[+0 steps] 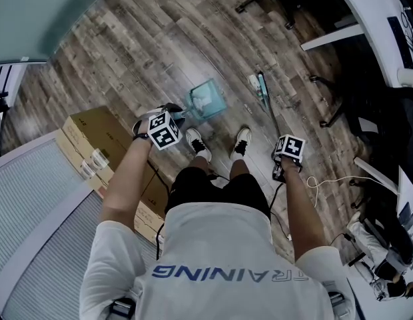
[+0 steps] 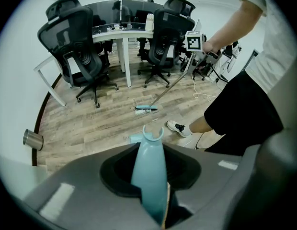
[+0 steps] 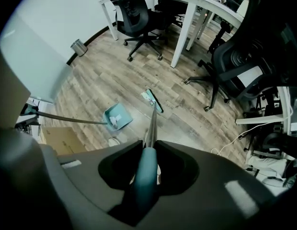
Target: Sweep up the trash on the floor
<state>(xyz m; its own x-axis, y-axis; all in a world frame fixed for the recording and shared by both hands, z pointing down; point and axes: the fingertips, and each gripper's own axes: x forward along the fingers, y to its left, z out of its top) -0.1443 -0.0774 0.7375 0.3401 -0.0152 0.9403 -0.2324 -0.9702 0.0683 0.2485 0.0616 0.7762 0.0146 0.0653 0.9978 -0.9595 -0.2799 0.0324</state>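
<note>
The trash (image 1: 253,82) was a small pale scrap on the wood floor (image 1: 140,45), just above the middle of the head view and right beside the broom head (image 1: 262,89). More white bits lay inside the teal dustpan (image 1: 207,101), a little to the left. The scrap looked light and limp, likely paper, so it should slide easily but could flutter off under a quick stroke.

The broom looked light, with a thin, stiff metal shaft (image 3: 151,123). Its teal grip (image 3: 144,174) at the top was the natural place to hold it. The right gripper (image 1: 286,155) had its fingers clamped narrowly on that grip. The left gripper (image 1: 169,120) was closed on the dustpan's teal handle (image 2: 149,171).

What the scrap was made of was too small to tell. In the left gripper view the pan itself was cut off by the gripper body. The pads of both grippers were sunk in dark recesses. Cardboard boxes (image 1: 93,135) sat at the left of the head view.
</note>
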